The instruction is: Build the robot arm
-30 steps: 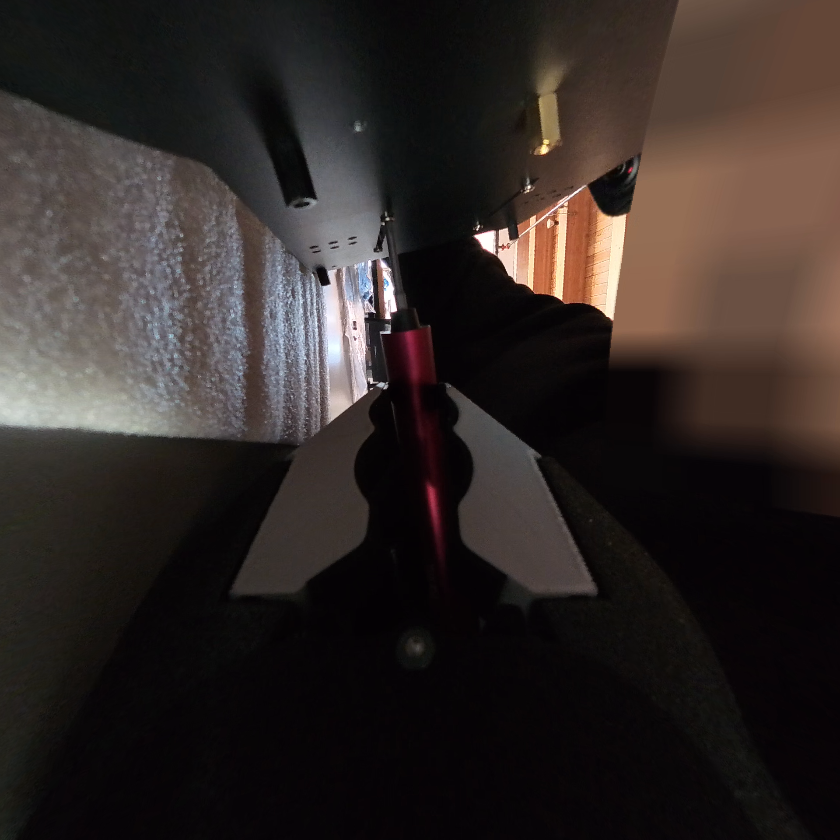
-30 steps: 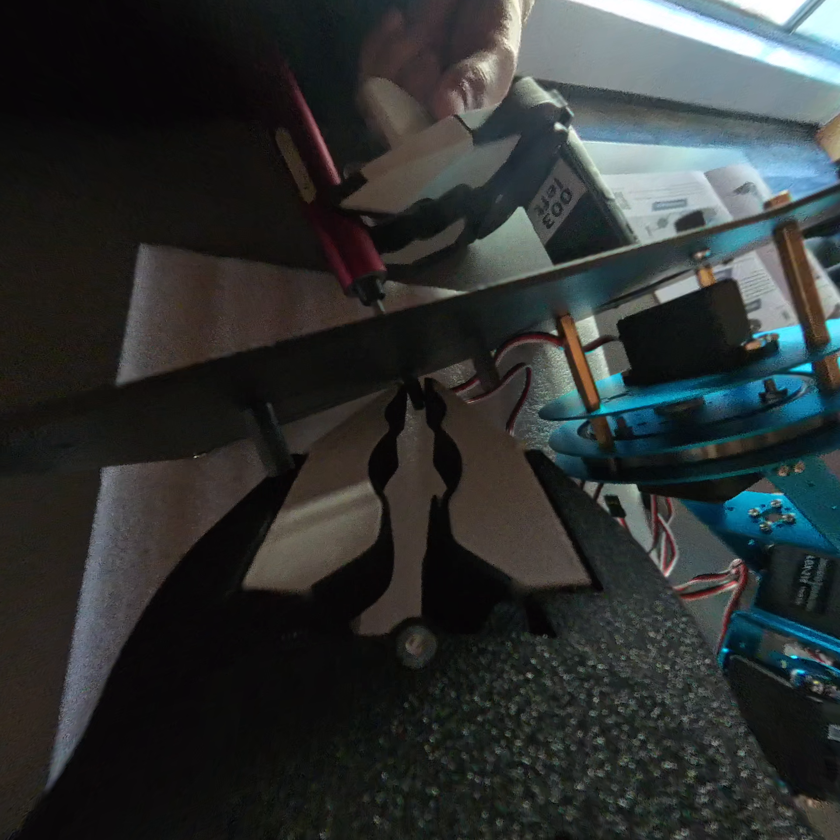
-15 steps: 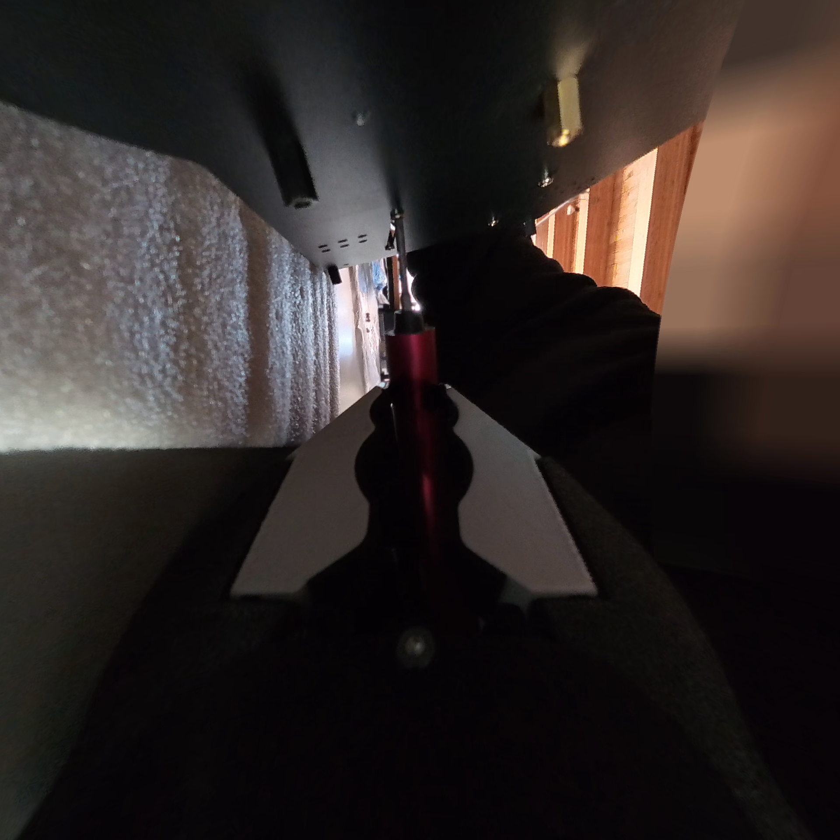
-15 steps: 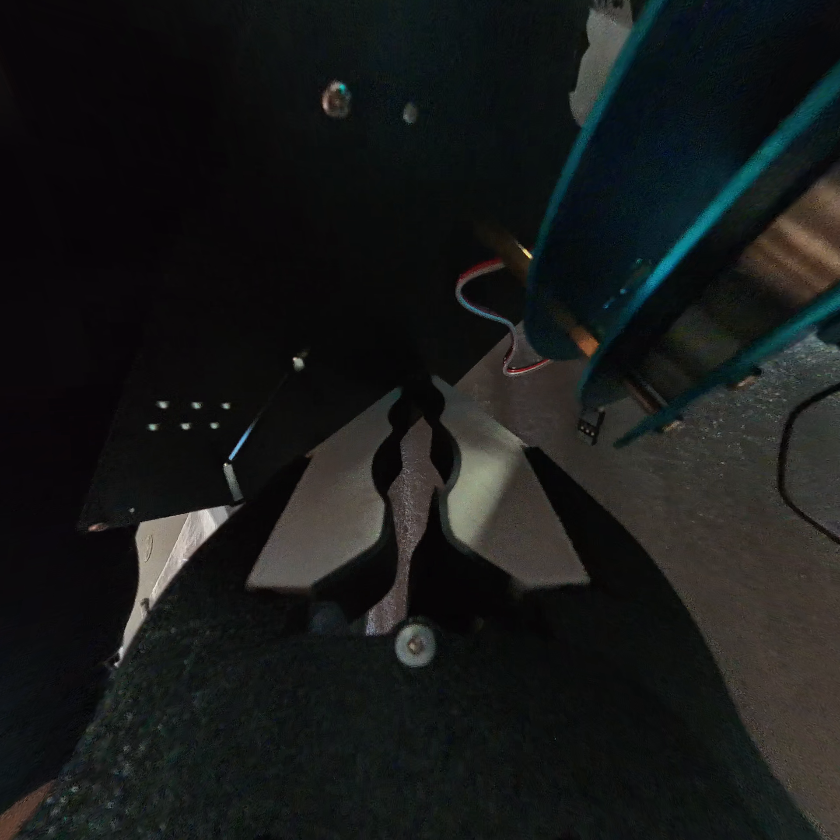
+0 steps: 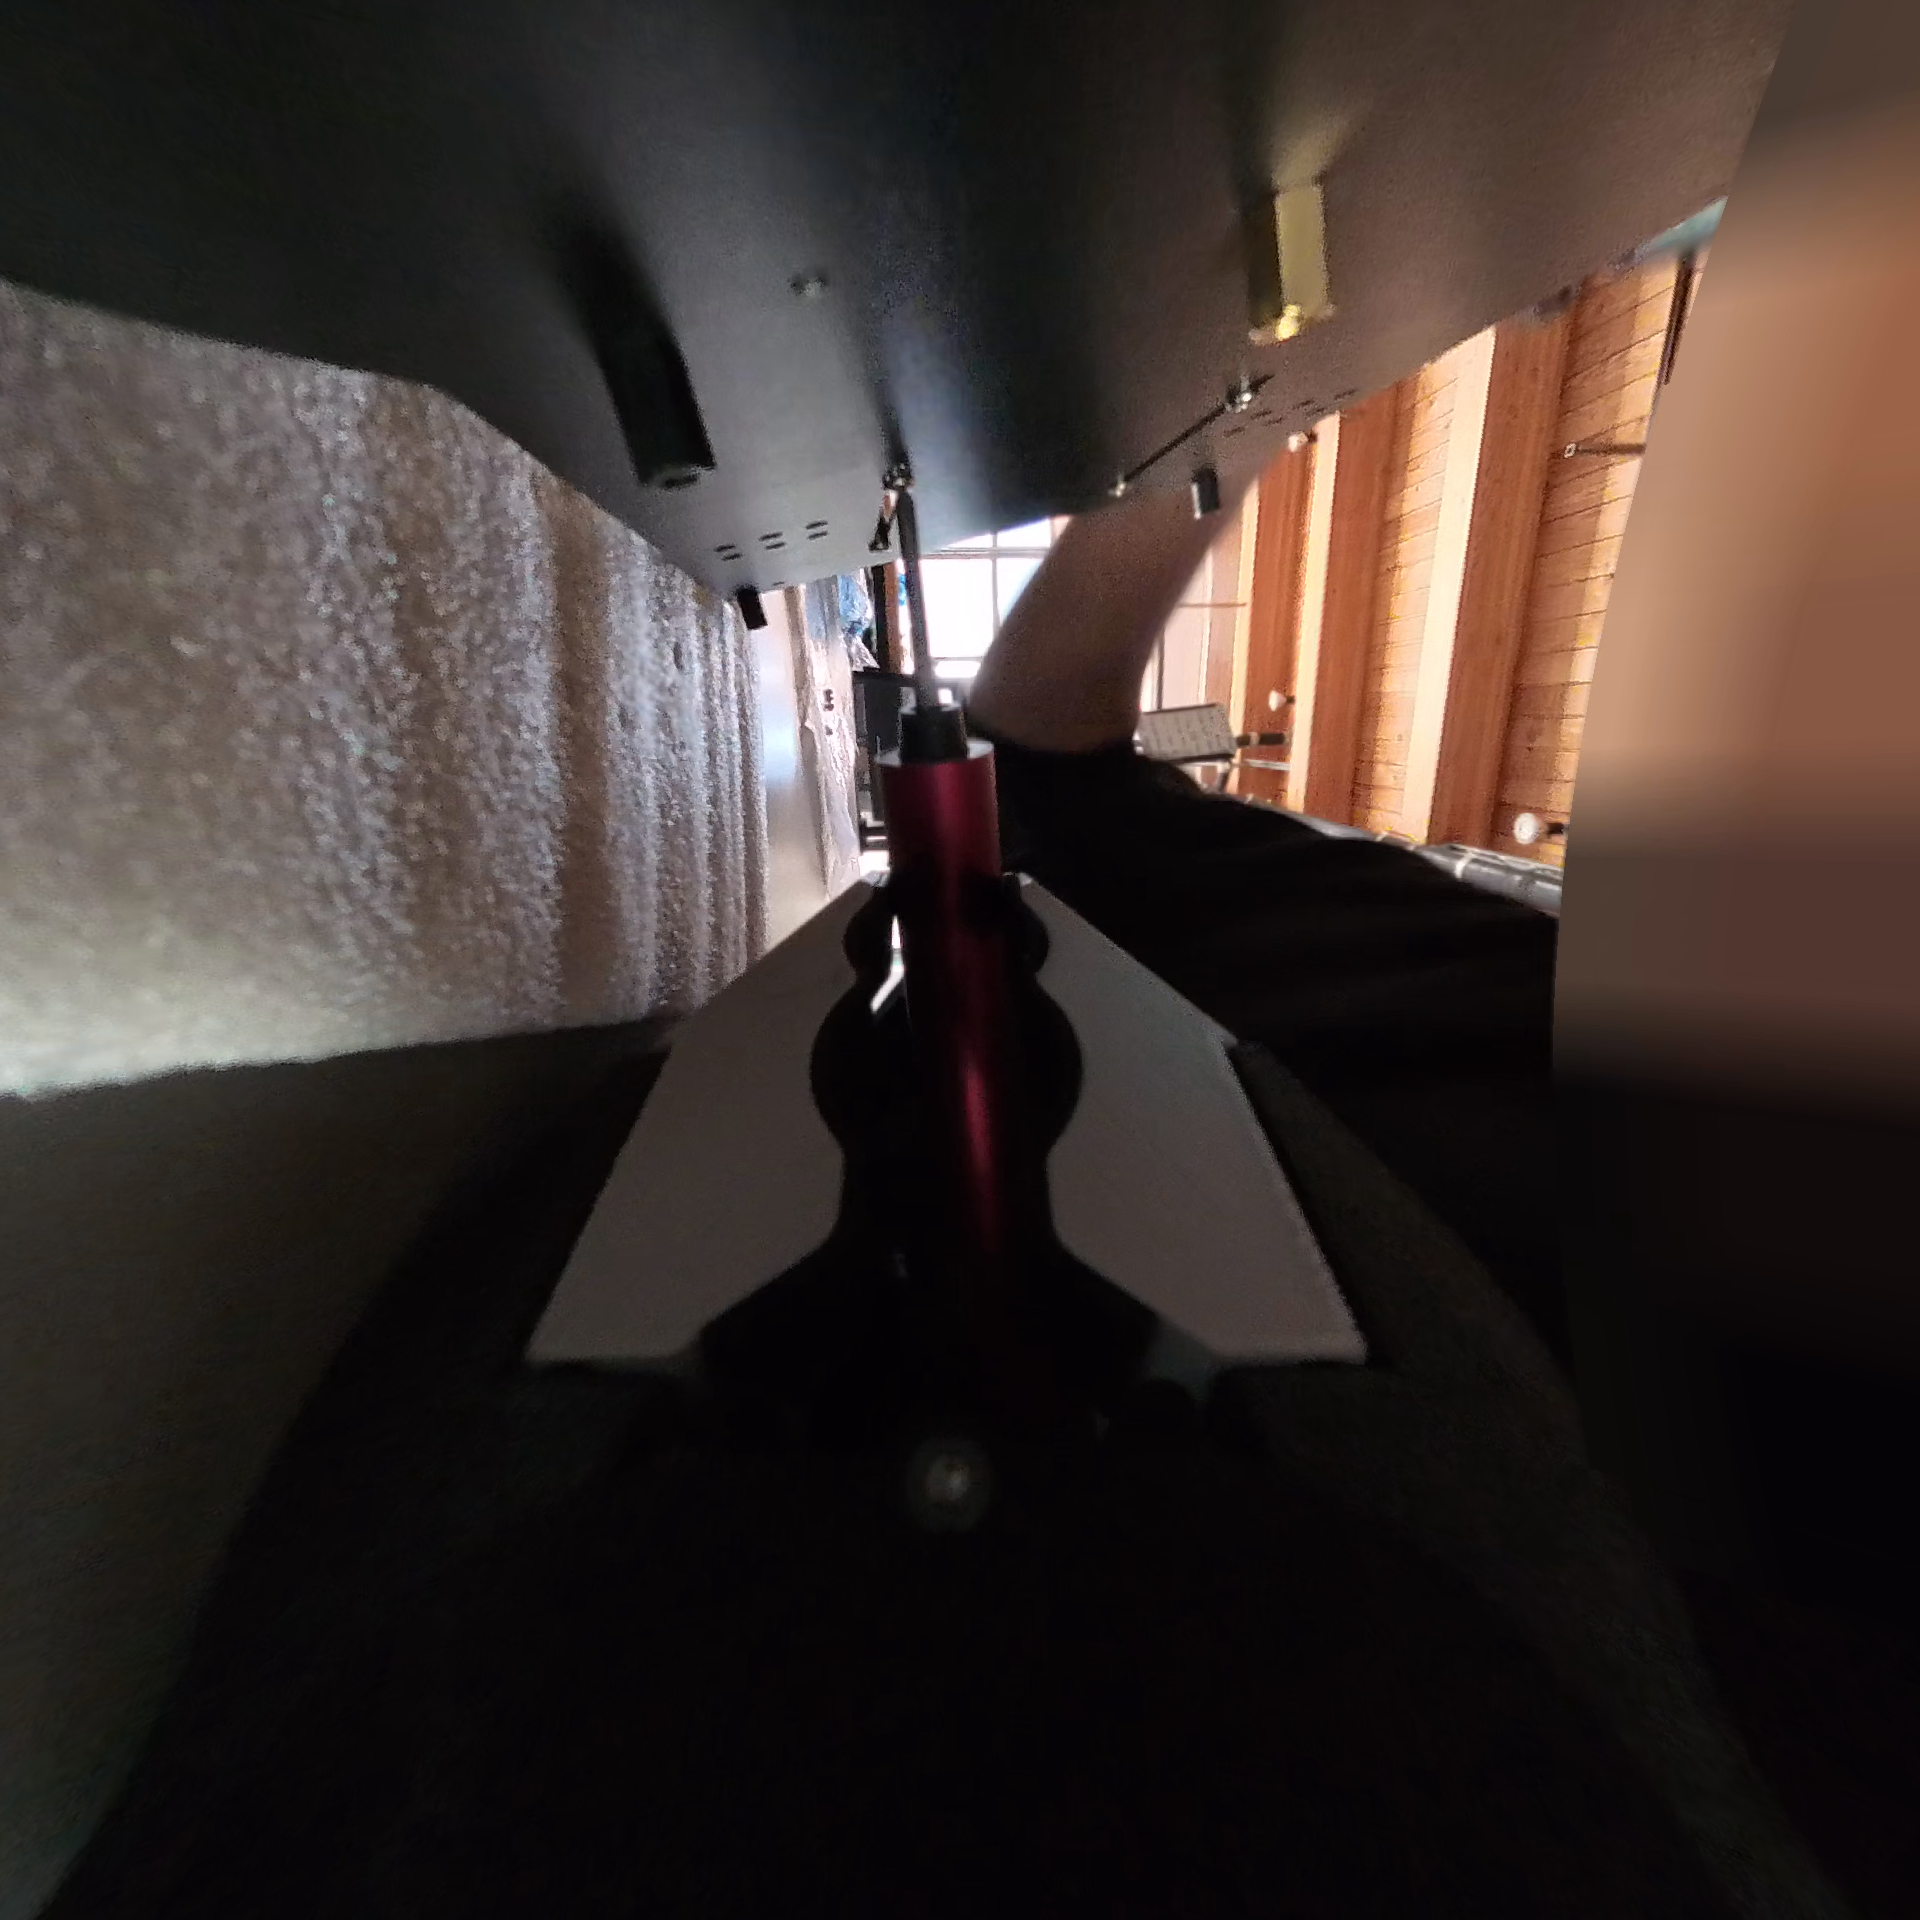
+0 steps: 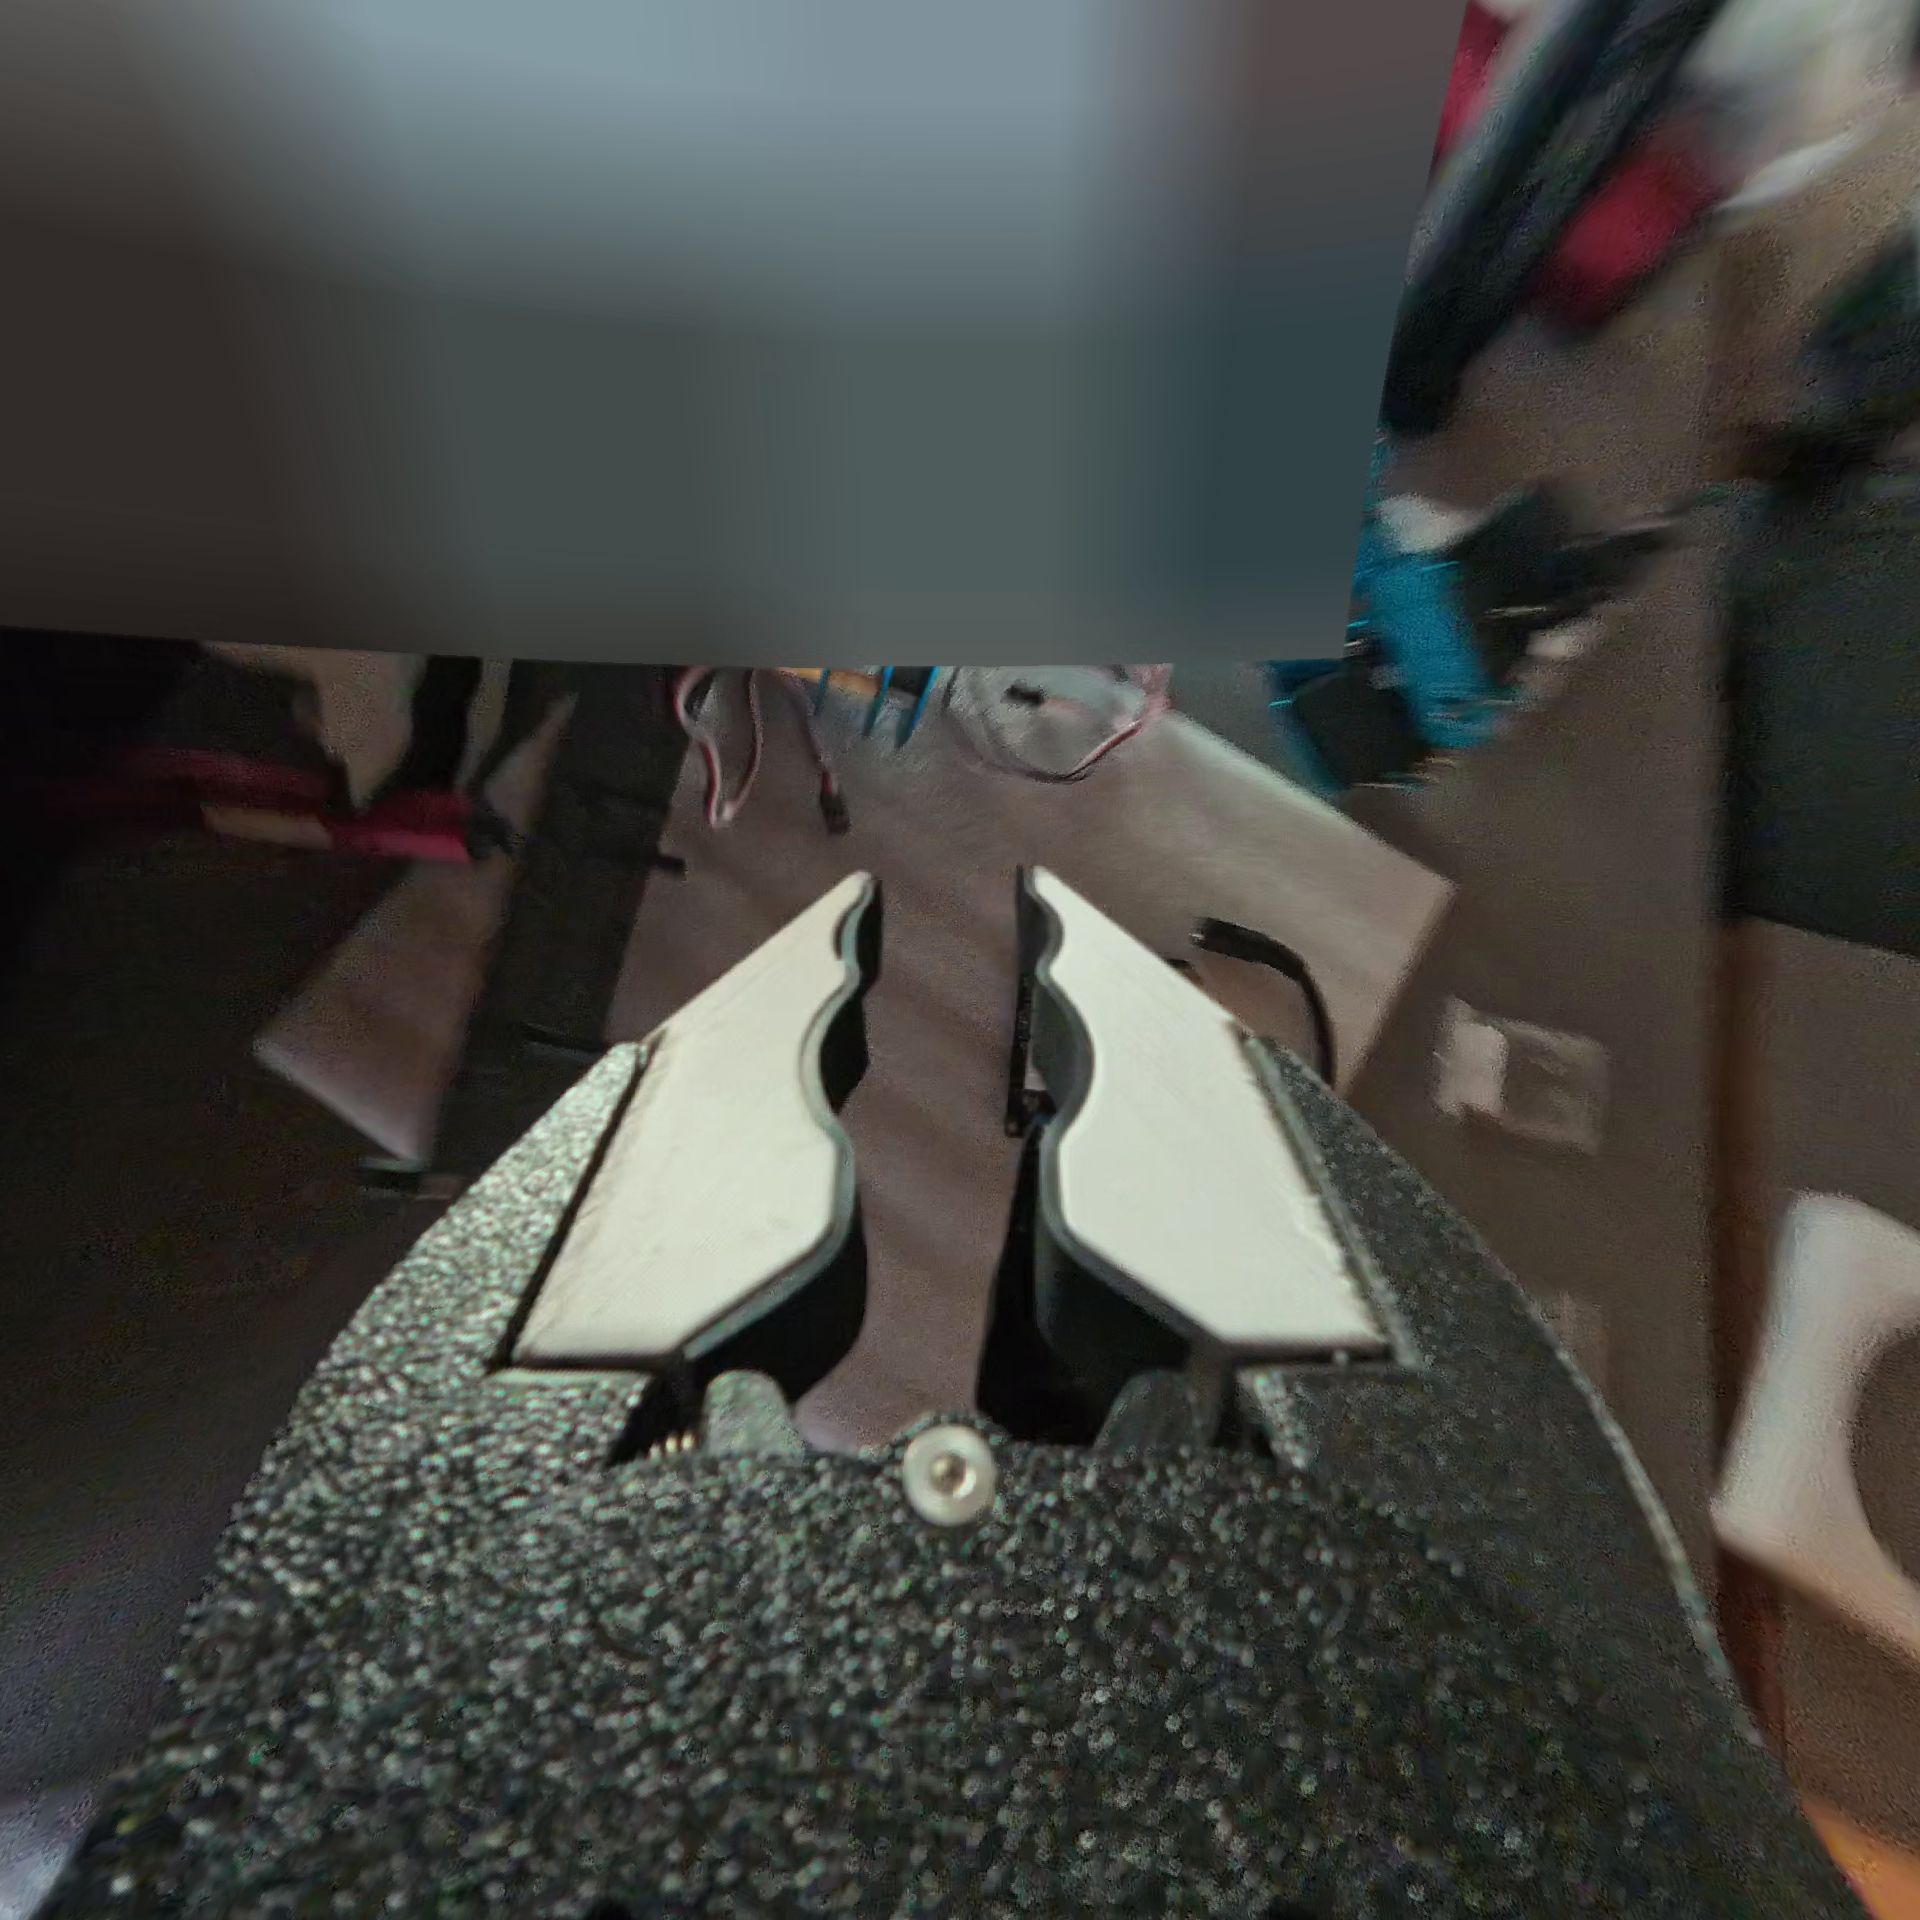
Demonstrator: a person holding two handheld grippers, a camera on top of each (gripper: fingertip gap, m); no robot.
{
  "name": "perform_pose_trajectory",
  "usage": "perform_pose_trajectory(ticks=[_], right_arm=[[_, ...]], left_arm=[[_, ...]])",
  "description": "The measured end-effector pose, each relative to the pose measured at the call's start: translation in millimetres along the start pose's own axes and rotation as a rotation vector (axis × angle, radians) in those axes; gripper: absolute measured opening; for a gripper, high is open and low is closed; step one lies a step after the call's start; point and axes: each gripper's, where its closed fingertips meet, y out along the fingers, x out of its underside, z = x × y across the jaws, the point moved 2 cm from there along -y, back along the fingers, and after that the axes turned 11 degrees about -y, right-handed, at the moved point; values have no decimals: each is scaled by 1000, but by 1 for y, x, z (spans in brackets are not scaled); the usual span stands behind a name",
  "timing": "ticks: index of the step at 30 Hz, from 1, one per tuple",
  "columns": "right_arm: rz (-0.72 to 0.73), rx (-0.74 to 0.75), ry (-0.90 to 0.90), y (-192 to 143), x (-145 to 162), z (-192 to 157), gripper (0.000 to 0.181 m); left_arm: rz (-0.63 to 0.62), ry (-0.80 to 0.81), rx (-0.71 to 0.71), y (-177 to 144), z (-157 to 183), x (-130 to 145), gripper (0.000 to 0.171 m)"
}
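Observation:
My left gripper (image 5: 943, 883) is shut on a red screwdriver (image 5: 951, 935). Its thin bit reaches up to a screw (image 5: 896, 478) on the underside of a dark metal plate (image 5: 831, 260). The plate carries a black standoff (image 5: 655, 405) and a brass standoff (image 5: 1288, 260). My right gripper (image 6: 948, 883) is open and empty, held above a white foam sheet (image 6: 1195, 821). The red screwdriver (image 6: 395, 826) shows blurred at the left of the right wrist view, with servo wires (image 6: 727, 758) ahead of the fingers.
White foam (image 5: 312, 707) fills the left of the left wrist view. A dark sleeve and forearm (image 5: 1195, 831) lie behind the screwdriver, with wooden wall panels (image 5: 1455, 582) beyond. Blurred blue metal parts (image 6: 1423, 623) sit at the right wrist view's upper right. A black cable (image 6: 1288, 977) lies by the right finger. Some 20 centimetres of space lies between my two pairs of fingers.
My right gripper has let go, opened and pulled back from under the plate and blue assembly. My left gripper keeps the screwdriver on the screw; the view behind it has shifted slightly.

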Motion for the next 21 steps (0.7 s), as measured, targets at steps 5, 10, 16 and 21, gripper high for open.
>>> perform_pose_trajectory(ticks=[5,10,16,21], right_arm=[[46,403,200,-52,-19,-83,35],[226,306,627,24,-17,-194,43],[502,229,824,62,-27,-199,54],[492,161,748,68,-29,-195,47]], left_arm=[[17,-1,-2,2,0,-2,19],[19,0,-4,2,0,-3,19],[13,0,-2,1,0,-2,19],[13,1,-10,1,-1,-2,19]])
